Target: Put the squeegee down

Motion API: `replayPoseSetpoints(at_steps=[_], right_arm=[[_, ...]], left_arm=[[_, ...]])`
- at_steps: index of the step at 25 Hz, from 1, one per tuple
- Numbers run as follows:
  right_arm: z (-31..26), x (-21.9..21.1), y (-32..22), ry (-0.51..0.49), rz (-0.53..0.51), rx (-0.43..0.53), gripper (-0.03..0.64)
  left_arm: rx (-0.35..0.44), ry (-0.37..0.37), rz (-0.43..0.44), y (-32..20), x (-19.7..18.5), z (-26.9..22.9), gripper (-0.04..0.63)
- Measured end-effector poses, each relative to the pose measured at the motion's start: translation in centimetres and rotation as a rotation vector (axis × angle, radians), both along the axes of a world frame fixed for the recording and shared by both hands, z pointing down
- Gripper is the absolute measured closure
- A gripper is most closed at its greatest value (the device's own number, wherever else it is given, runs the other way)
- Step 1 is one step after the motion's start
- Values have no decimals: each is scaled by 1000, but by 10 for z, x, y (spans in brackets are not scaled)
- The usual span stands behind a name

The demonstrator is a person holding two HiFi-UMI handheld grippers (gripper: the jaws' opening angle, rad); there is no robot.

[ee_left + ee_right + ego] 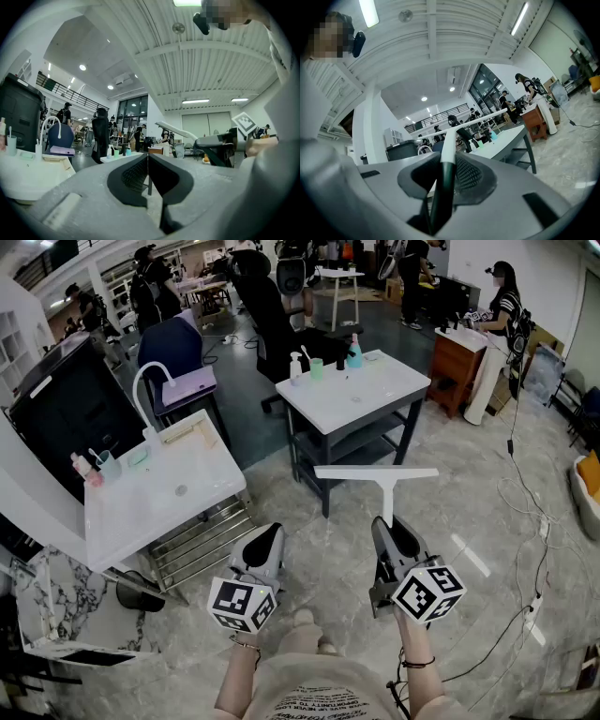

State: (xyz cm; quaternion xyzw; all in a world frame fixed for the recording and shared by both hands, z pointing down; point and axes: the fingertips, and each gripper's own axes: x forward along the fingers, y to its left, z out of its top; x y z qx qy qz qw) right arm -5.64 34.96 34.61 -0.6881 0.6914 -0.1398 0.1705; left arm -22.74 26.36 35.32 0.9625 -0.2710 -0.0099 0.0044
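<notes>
A person's right gripper holds the white squeegee in the air above the pale floor, near a white counter, fingers clamped on its dark handle, while the left gripper shows fingers together and empty; the shirt lettering is too small to read.

The squeegee looks smooth white plastic with a dark glossy grip. The right claw is matt grey plastic with ribbed black pads. The floor beside the tabletop is glossy pale stone.

Grey left gripper and right gripper bear black-and-white marker cubes; beige printed shirt.
</notes>
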Motion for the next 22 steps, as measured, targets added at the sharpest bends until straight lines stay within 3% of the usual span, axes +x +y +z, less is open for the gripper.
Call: replayPoseSetpoints(at_steps=[22], right_arm=[[8,28,-24,-11,-8,-11,520]], left_arm=[[-25,3,-46,-30,16,8,572]])
